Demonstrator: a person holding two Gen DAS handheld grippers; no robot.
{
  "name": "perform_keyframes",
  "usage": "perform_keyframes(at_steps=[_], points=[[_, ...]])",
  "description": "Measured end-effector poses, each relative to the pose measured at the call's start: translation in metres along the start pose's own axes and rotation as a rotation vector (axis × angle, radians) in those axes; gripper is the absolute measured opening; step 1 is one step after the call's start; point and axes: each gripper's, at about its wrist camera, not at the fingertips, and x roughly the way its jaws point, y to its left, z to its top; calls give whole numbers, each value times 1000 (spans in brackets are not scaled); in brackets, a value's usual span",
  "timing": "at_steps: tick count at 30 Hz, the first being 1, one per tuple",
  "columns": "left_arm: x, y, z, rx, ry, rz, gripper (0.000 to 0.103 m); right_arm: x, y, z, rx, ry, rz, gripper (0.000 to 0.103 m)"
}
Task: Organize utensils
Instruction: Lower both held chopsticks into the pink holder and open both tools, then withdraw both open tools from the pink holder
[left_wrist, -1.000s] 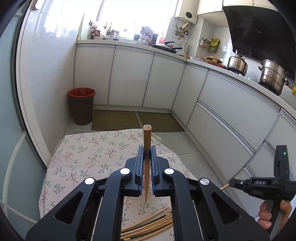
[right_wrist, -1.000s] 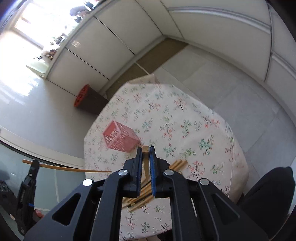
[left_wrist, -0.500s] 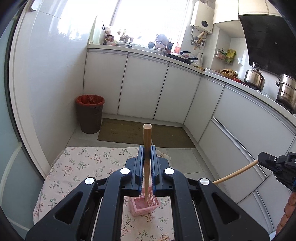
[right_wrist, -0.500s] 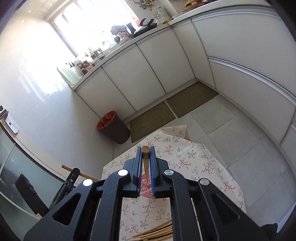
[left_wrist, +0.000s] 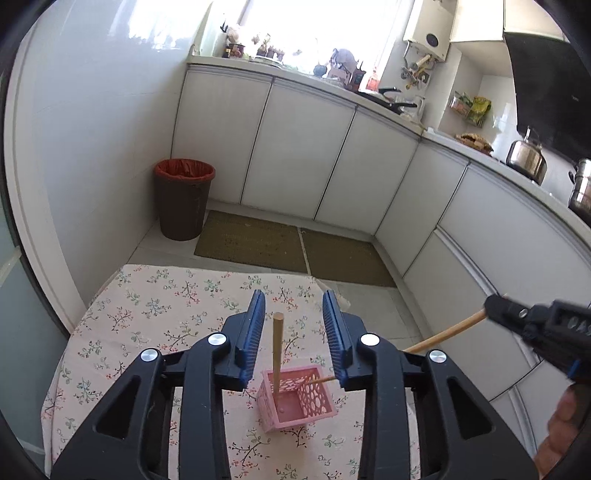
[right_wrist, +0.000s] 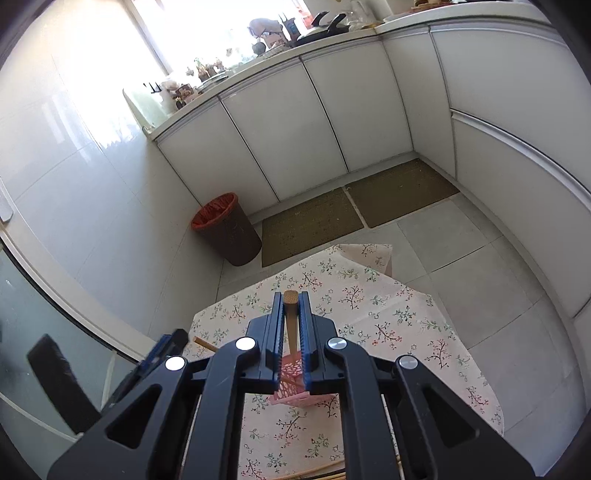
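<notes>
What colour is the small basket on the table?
Pink, with a cut-out pattern in its walls; the basket shows best in the left wrist view.

Daylight enters through window above counter; panes blown out white in both views. Glare streaks on wall tiles. Scene bright, focus sharp throughout. Strong fisheye bending; dark vignette at corners.

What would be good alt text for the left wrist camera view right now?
The left gripper, jaws just opened, hangs over a pink basket on a floral tablecloth, with a released chopstick standing upright in it. From the right, the right gripper angles a second chopstick toward the basket; white kitchen cabinets stand behind.
</notes>
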Motion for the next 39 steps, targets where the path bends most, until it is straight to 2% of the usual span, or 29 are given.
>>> perform_keyframes(at_steps=[3,5,8,13,18,22,23,25,30,39], points=[[-25,9,10,-51,-68,-19,43,10,5,-4,-21,19,-13,8],[-37,13,14,-63,-90,-13,43,17,10,-6,-44,27,-22,8],[-42,14,17,-59,-95,20,44,30,17,-10,-81,45,-39,8],[-40,19,13,-65,-71,69,55,55,25,-22,-114,72,-50,11],[-42,25,10,-59,-59,107,59,52,25,-27,-107,49,-65,12],[-46,24,8,-40,-48,120,60,39,29,-28,-119,1,-91,27],[-47,23,7,-33,-48,123,64,34,30,-28,-123,-12,-98,29],[-50,20,5,-15,-53,135,69,26,32,-30,-138,-36,-117,34],[-56,11,-1,28,-50,142,71,6,32,-37,-147,-83,-163,45],[-64,2,-15,72,-42,159,88,-26,28,-56,-158,-167,-258,79]])
